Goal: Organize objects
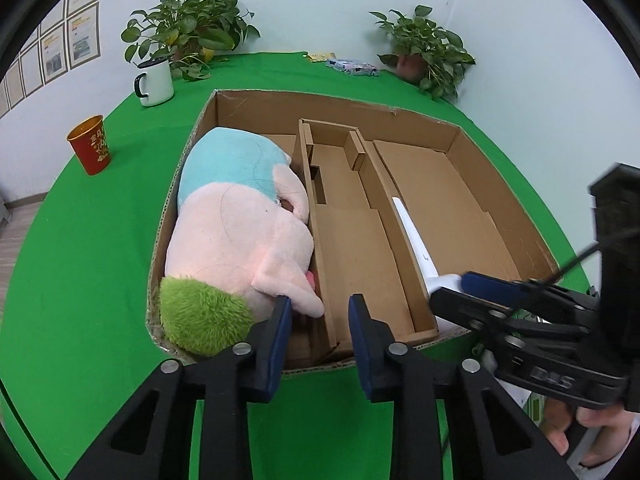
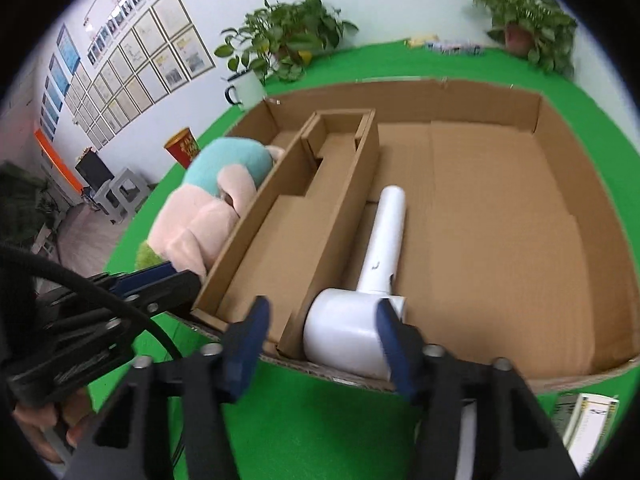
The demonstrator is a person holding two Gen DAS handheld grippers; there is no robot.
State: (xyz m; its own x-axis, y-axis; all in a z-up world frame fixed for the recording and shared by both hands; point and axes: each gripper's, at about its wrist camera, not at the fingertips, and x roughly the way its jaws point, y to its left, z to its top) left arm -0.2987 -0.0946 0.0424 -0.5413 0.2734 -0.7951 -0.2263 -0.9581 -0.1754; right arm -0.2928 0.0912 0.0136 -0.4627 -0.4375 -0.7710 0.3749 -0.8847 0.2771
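Two grippers hover at the near edge of the box (image 1: 452,128). Left gripper (image 1: 320,312) is released, empty, between the plush (image 1: 240,224) in the left compartment and the middle divider. Right gripper (image 2: 322,320) is spread wide around the white dryer (image 2: 348,324), which lies in the right compartment against the divider; whether a finger touches it, I cannot tell.

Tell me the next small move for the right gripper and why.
Probably back the right gripper straight out. Its jaws stand open around the head of the white hair dryer, which already lies in the right compartment of the cardboard box, beside the divider, so the placing looks done.
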